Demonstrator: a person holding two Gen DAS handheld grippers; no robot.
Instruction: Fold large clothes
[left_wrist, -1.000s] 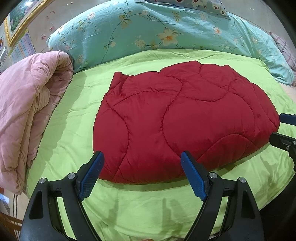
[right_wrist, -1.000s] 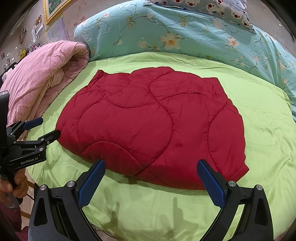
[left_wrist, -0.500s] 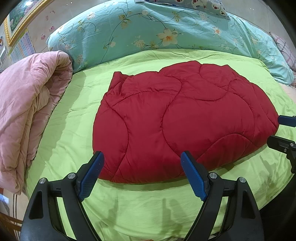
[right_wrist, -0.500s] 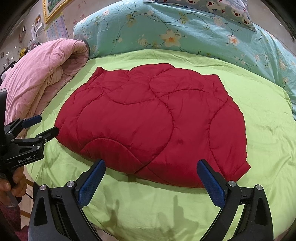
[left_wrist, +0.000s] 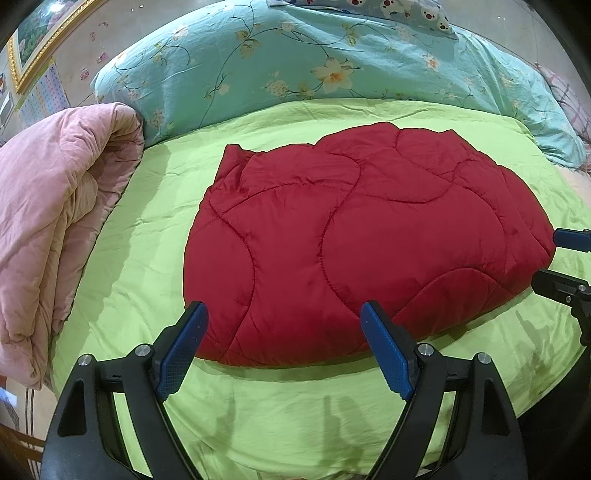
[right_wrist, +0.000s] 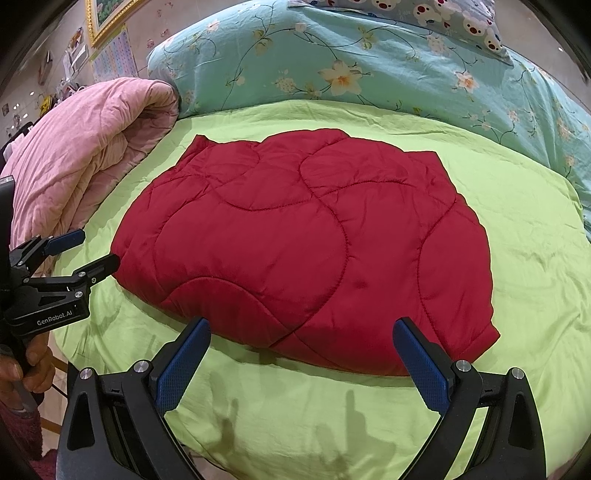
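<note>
Little has moved: both grippers (left_wrist: 284, 332) (right_wrist: 301, 339) stay spread, empty, just short of the quilt (left_wrist: 354, 251); next fold not begun.

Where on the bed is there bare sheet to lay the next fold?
Bare sheet right of the red quilt, and the near strip before both claws. The left gap toward the pink quilt is narrower; the floral bedding fills the far edge.

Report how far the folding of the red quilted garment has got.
Done: the red quilted garment lies flat on the green sheet, apparently already folded into a compact block. In hand: nothing; the left gripper and right gripper hover open at its near edge. Left: any further fold.
</note>
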